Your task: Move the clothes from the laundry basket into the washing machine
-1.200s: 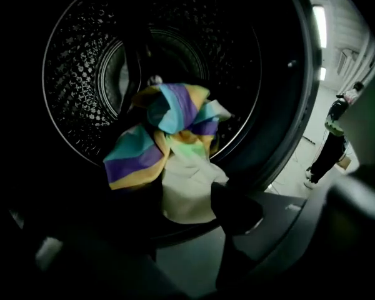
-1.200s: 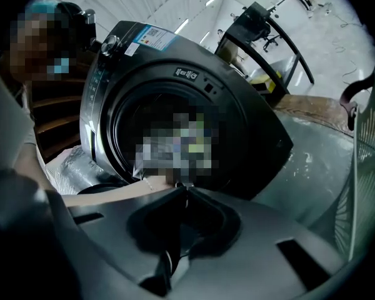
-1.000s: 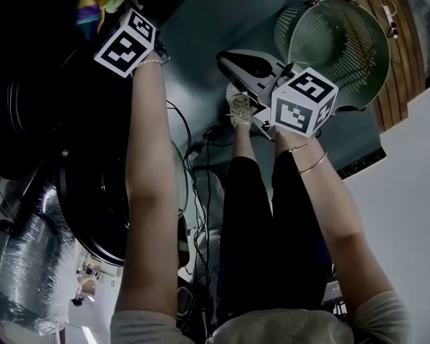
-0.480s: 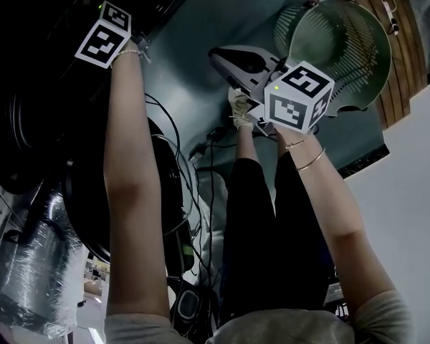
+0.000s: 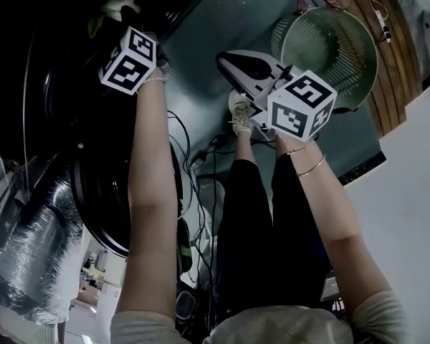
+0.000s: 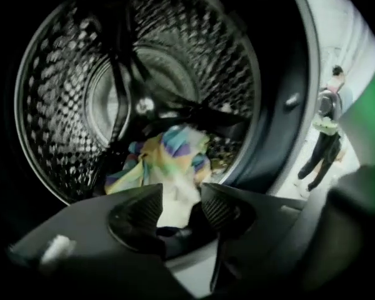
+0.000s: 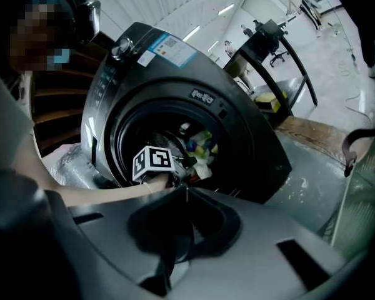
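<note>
The dark washing machine point(image 7: 175, 74) stands with its door open. A yellow, green and purple cloth point(image 6: 165, 158) lies in its perforated drum point(image 6: 69, 105). My left gripper point(image 6: 181, 192) is at the drum's mouth and its jaws are opening. The cloth's white end shows in the gap, and the pads do not press on it. In the head view only its marker cube point(image 5: 129, 59) shows against the dark opening. My right gripper point(image 5: 222, 59) hovers shut and empty between the washer and the green laundry basket point(image 5: 337, 49), which shows no clothes inside.
The round washer door point(image 5: 104, 199) hangs open at the left, above a foil hose point(image 5: 29, 242). Cables point(image 5: 201, 163) trail over the floor by my shoes point(image 5: 240, 110). Wooden planks point(image 5: 394, 41) lie beyond the basket. A person point(image 6: 325, 130) stands far off.
The left gripper reached deeper into the drum, then drew back. The colourful cloth that showed beside its cube a second ago has gone from there. The right gripper has shifted only slightly.
</note>
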A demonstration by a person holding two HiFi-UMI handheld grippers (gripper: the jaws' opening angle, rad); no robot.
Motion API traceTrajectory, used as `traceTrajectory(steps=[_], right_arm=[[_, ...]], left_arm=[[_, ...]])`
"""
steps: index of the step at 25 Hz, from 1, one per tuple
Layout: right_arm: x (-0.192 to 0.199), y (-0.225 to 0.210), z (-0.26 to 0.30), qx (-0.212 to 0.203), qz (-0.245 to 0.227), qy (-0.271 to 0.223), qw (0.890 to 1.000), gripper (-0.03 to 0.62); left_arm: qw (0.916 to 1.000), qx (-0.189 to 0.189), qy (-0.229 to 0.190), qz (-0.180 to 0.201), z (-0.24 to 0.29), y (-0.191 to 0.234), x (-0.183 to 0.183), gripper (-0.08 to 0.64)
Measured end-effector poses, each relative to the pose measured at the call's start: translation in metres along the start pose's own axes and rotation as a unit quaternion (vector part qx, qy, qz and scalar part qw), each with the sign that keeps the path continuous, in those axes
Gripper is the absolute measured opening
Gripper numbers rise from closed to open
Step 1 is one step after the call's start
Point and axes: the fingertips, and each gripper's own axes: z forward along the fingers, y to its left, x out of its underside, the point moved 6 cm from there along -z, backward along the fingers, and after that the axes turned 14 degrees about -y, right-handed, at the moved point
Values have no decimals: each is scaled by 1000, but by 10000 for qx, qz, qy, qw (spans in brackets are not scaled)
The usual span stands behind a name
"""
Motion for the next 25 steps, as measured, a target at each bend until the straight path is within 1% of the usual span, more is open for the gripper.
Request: traceTrajectory(steps=[2,3,7,10,13,16,18,19,22,24,25], right_arm=[[-16,15,-9,-15,-88,-12,10000,17],[-25,23,-14,-17,-160,-15,9999,17],[-70,61,-32,-37,-699,-115,9975,15],[-97,100,-58,14,-839,-168,9963,11],[-125,136,-84,-111,-954,-194,9952,9],[-148,170,-116,5,-1109,-207,9936,9],[-160,192,-136,149,-1117,-369,9929,9],[-167,202,-144,208,-1141,-476,9921,9],[-196,230,-161,329,-1366,-781,9870,9],[-212,250,-169,340,-1576,-890,9829,9],[-217,261,-172,315,-1681,-919,9810,9]], left_arm=[[9999,142,27,43,-21,-12,-14,179],[9998,192,35,2,-32,-18,-22,180],[9985,302,-42,-455,-87,-42,-64,181],[9962,399,-147,-756,-153,-62,-106,179],[9911,760,-335,-1043,-207,-89,-157,181],[9831,1291,-472,-1208,-254,-110,-205,176],[9754,1753,-592,-1196,-283,-121,-236,172],[9698,2014,-680,-1198,-295,-128,-252,156],[9458,2881,-885,-1207,-319,-151,-294,84],[9305,3370,-860,-1151,-335,-161,-313,26],[9248,3539,-828,-1126,-343,-164,-321,14]])
